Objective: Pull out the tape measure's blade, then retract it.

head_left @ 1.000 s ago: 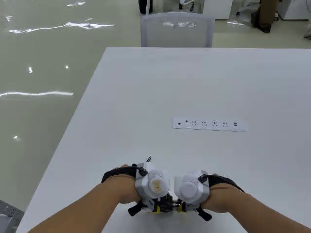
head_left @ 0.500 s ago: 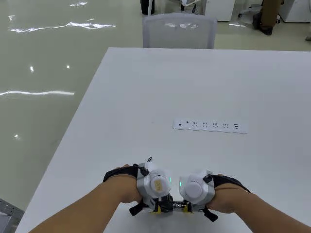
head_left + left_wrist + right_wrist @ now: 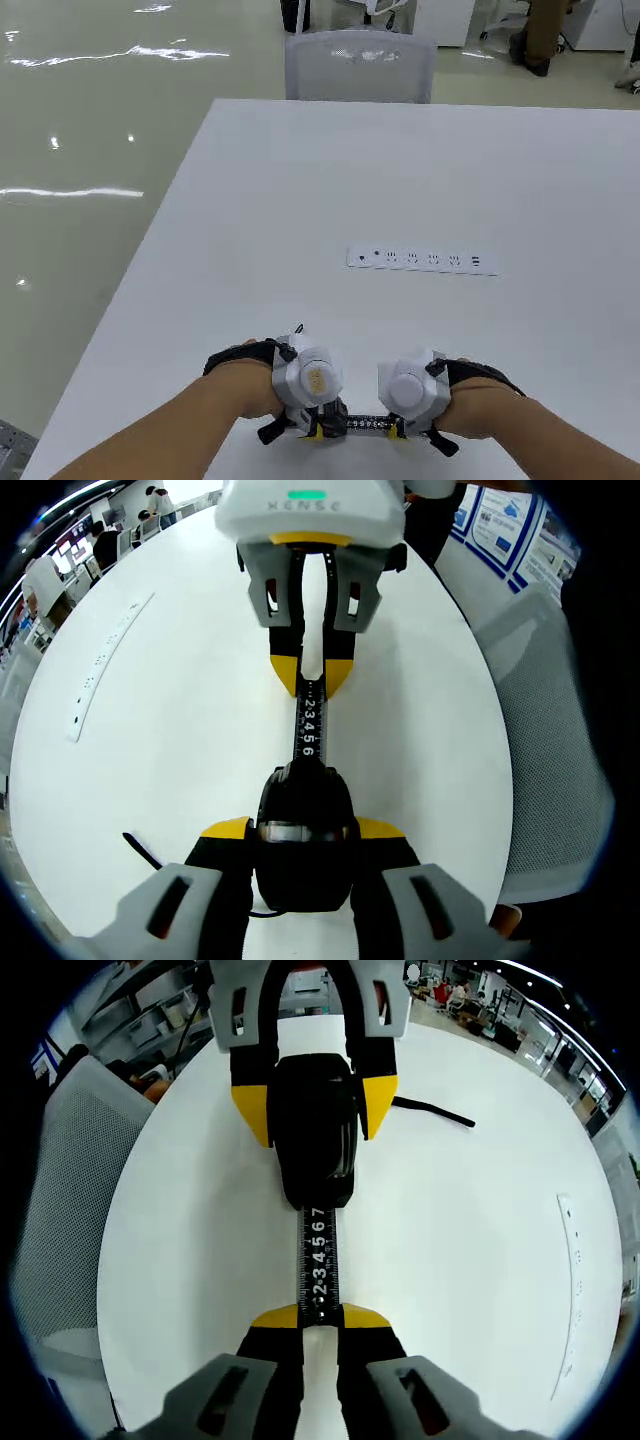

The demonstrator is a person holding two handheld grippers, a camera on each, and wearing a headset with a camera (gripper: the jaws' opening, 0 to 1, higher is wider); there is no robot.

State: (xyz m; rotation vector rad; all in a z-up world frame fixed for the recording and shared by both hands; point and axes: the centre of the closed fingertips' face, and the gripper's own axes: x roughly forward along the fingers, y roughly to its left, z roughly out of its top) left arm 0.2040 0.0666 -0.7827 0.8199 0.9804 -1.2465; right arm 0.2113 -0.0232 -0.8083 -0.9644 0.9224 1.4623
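My left gripper (image 3: 303, 830) squeezes the black tape measure (image 3: 303, 855) between its jaws. Just ahead, the short blade (image 3: 308, 725) runs to my right gripper (image 3: 320, 1318), which pinches its tip. If that pinch slips, I think the blade could snap back fast.
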